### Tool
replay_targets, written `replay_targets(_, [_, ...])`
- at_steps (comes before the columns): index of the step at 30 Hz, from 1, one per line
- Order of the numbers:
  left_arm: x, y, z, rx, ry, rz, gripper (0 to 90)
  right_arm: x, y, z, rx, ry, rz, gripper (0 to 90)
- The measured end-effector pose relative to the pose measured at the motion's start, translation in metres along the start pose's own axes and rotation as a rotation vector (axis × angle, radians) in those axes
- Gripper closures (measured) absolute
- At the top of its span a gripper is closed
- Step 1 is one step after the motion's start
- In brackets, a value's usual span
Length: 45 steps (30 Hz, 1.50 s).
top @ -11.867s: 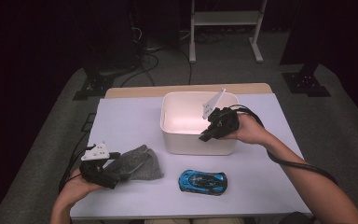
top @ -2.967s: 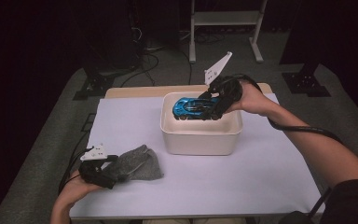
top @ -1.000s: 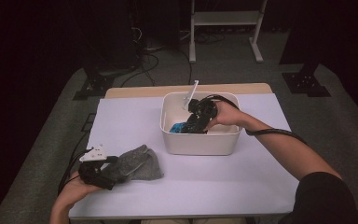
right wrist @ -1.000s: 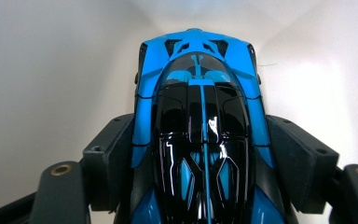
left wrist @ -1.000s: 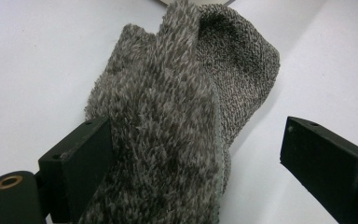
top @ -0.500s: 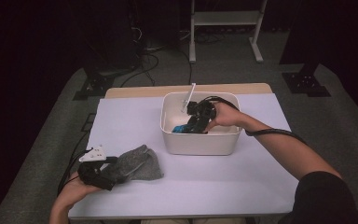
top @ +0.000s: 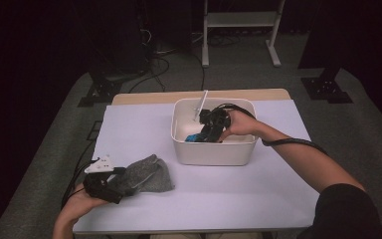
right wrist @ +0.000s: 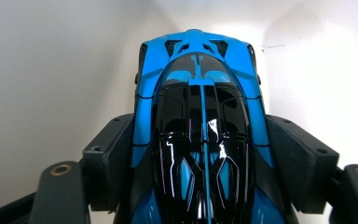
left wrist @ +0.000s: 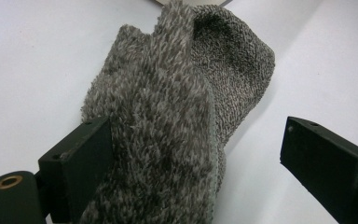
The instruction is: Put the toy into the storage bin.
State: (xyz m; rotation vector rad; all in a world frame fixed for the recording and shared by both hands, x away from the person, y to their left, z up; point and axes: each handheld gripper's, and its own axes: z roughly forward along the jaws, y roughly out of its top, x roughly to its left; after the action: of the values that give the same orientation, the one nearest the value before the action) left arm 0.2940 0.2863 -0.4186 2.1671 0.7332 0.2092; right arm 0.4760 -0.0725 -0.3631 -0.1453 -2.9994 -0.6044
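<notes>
We are taking the white bin (top: 214, 149) as our landmark. Nearest us, well to the near left of the bin, our left gripper (top: 110, 185) is resting by the table's (top: 238, 199) front edge, its jaws standing wide apart around the grey fuzzy cloth (left wrist: 177, 116), one jaw touching the nap and the other clear of it. Bare table is lying open between cloth and bin, and to the bin's near right. Farther off, our right gripper (top: 208, 133) is reaching down inside the bin, its jaws clamping the sides of the blue toy car (right wrist: 198, 135), whose nose is pointing at the bin's inner wall, near its left side
</notes>
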Motion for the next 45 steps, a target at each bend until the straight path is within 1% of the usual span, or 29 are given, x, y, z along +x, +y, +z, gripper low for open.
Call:
replay_targets(5, [-0.001, 0.001, 0.000, 0.000, -0.001, 0.000, 8.7, 0.000, -0.002, 0.005, 0.036, 0.007, 0.008, 25.9])
replay_targets(10, [-0.001, 0.000, 0.000, 0.005, -0.001, -0.001, 8.7, 0.001, -0.004, 0.007, 0.050, -0.003, 0.009, 26.1])
replay_targets(11, [-0.001, 0.000, 0.000, 0.006, -0.001, 0.001, 8.7, 0.000, -0.004, 0.007, 0.040, 0.000, 0.008, 26.3])
replay_targets(13, [-0.001, 0.000, -0.001, 0.001, -0.002, 0.002, 8.7, -0.001, -0.002, 0.001, -0.003, 0.006, 0.024, 26.4])
replay_targets(14, [-0.001, 0.000, -0.001, 0.000, -0.002, 0.000, 8.7, -0.001, -0.001, -0.002, -0.012, 0.005, 0.023, 26.4])
replay_targets(16, [-0.002, 0.001, -0.001, 0.001, -0.001, 0.003, 8.7, 0.000, 0.001, -0.003, -0.007, -0.005, 0.019, 25.0])
replay_targets(18, [-0.002, 0.001, -0.001, -0.001, -0.002, 0.003, 8.7, 0.001, 0.002, -0.003, -0.013, 0.004, 0.019, 24.8])
replay_targets(23, [-0.002, -0.001, -0.002, -0.004, 0.004, -0.004, 8.7, 0.001, 0.001, -0.004, -0.020, -0.003, 0.019, 24.7])
replay_targets(26, [-0.002, 0.000, -0.002, -0.006, 0.004, -0.002, 8.6, 0.001, 0.000, -0.010, -0.034, -0.008, 0.029, 24.4])
replay_targets(28, [-0.002, 0.000, -0.002, -0.004, 0.003, 0.004, 8.6, 0.002, -0.001, -0.016, -0.045, -0.021, 0.027, 24.4])
replay_targets(29, [-0.002, 0.000, -0.002, -0.007, 0.005, 0.003, 8.6, 0.002, -0.001, -0.019, -0.053, -0.023, 0.035, 24.4])
replay_targets(31, [-0.001, 0.000, -0.002, -0.007, 0.003, 0.004, 8.6, 0.003, -0.002, -0.025, -0.063, -0.032, 0.033, 24.4])
replay_targets(33, [-0.002, -0.001, -0.002, -0.007, 0.006, -0.001, 8.6, 0.003, -0.003, -0.031, -0.079, -0.037, 0.046, 24.4])
replay_targets(34, [-0.002, -0.001, -0.002, -0.004, 0.004, -0.001, 8.6, 0.003, -0.004, -0.034, -0.086, -0.043, 0.043, 24.4])
replay_targets(36, [-0.002, -0.002, -0.003, 0.000, 0.008, 0.002, 8.5, 0.004, -0.006, -0.041, -0.105, -0.048, 0.051, 24.4])
replay_targets(41, [-0.004, 0.000, -0.005, -0.014, 0.014, 0.001, 8.5, 0.008, -0.009, -0.054, -0.135, -0.055, 0.068, 24.3])
replay_targets(45, [-0.005, 0.000, -0.004, -0.009, 0.012, 0.006, 8.5, 0.011, -0.012, -0.064, -0.151, -0.059, 0.066, 23.7])
